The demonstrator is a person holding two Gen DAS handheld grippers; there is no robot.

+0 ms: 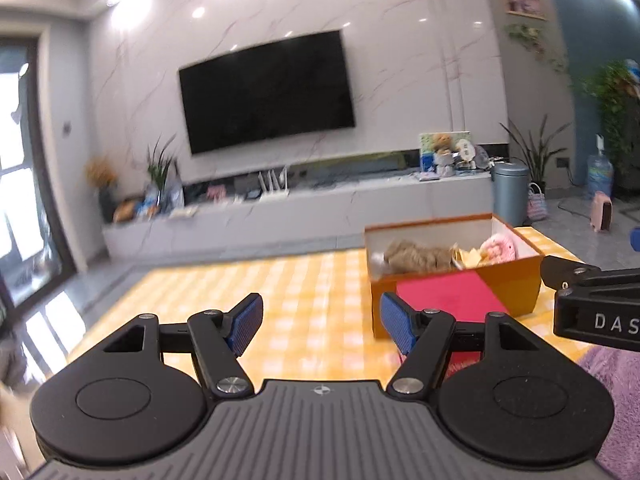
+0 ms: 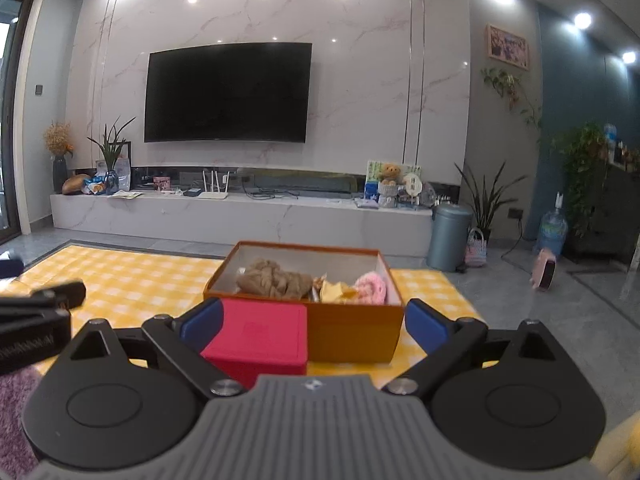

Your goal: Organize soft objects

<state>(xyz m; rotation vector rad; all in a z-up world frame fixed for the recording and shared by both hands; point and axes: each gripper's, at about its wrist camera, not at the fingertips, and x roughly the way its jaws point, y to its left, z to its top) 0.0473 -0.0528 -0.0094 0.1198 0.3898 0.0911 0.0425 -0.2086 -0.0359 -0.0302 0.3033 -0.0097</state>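
Behind everything stands a marble wall with a dark TV (image 2: 228, 92) over a long low cabinet (image 2: 240, 216), well beyond my tongs. Nearer, a yellow checked mat (image 2: 120, 276) covers the floor, I judge to mark out the work area.

On it, straight ahead of my right tongs (image 2: 312, 322), sits an open orange box (image 2: 356, 332) with a red box (image 2: 256, 338) just against its near side, partly between the right fingers. From my left tongs (image 1: 320, 322) both boxes lie ahead and to the right.

Inside the orange box rest the soft things: a brown plush (image 2: 274, 278), a yellow cloth (image 2: 336, 292) and a pink knit (image 2: 372, 288), gathered there, I take it, as the sorted pile.

Both tongs stand wide and hold nothing. A purple rug (image 1: 616, 400) shows close on the right of the left tongs; it looks like a soft thing not yet put away.
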